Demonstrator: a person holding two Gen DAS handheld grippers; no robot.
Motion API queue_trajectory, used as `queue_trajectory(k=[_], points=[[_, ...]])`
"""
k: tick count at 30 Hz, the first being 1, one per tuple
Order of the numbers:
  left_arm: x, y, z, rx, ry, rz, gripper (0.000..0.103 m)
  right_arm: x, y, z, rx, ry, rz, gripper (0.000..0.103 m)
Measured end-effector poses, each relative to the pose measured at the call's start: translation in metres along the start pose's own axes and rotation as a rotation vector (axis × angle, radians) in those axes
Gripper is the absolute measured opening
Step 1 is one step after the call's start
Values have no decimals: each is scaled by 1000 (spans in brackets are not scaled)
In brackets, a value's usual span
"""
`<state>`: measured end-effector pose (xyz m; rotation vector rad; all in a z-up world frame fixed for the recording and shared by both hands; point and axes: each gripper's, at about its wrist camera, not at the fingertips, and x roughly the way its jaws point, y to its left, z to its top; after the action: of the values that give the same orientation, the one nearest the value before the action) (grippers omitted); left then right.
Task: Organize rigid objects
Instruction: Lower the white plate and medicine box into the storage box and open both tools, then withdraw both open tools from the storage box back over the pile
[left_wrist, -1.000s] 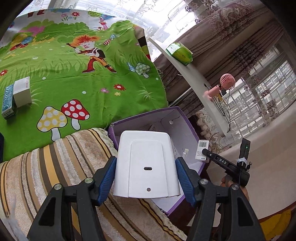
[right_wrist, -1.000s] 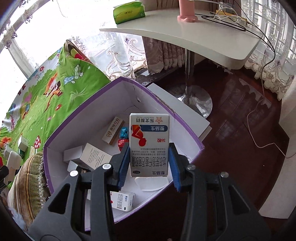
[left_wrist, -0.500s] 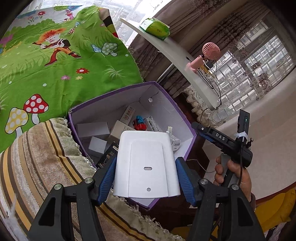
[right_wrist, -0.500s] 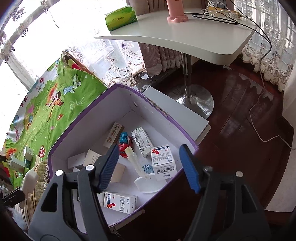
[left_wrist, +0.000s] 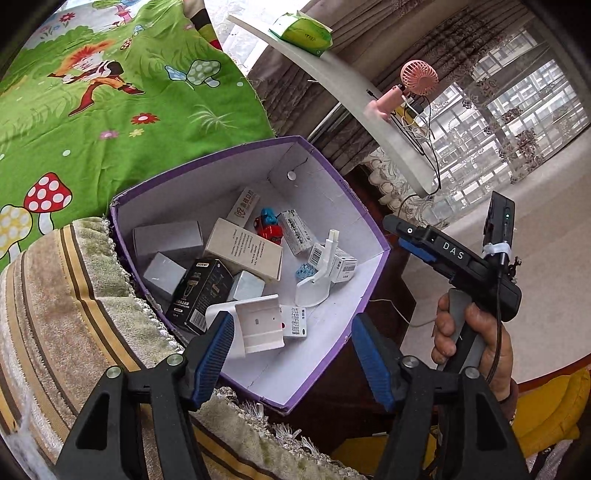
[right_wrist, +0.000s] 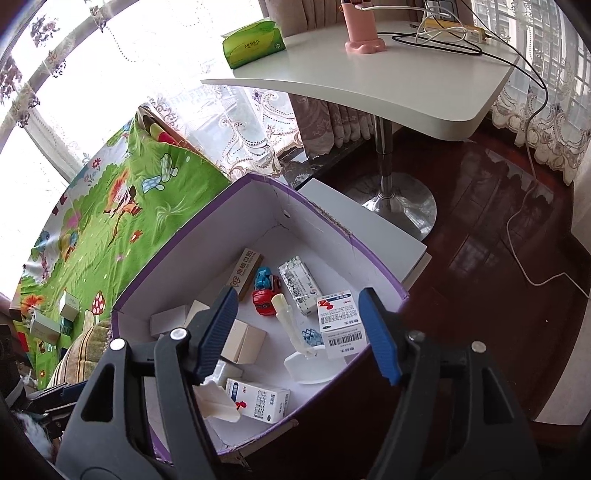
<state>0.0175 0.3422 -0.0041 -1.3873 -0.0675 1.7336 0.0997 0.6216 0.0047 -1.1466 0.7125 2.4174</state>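
both grippers (left_wrist: 291, 350) (right_wrist: 299, 332) gape above white holder (left_wrist: 258, 325) in box (left_wrist: 369, 236).

Left gripper (left_wrist: 291, 354) now spread wide, no longer clamping the white plastic holder (left_wrist: 258, 325), which lies in the purple box (left_wrist: 369, 236) against a medicine carton. Right gripper (right_wrist: 299, 332) likewise emptied since a second ago, its red-and-white medicine box (right_wrist: 341, 323) dropped inside.

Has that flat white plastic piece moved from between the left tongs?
Yes. The white plastic piece has dropped from the open left tongs down into the purple box, beside the black carton.
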Motion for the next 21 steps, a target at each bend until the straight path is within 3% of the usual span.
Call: queue_trajectory(k=[10, 17, 21], points=[[-15, 18, 2, -45, -49, 0, 67, -1, 16, -2, -34, 3, 30, 71], [-41, 42, 2, -91, -123, 31, 67, 2, 49, -8, -114, 16, 42, 71], [-60, 62, 2, -133, -170, 56, 67, 3, 70, -12, -152, 26, 93, 71]])
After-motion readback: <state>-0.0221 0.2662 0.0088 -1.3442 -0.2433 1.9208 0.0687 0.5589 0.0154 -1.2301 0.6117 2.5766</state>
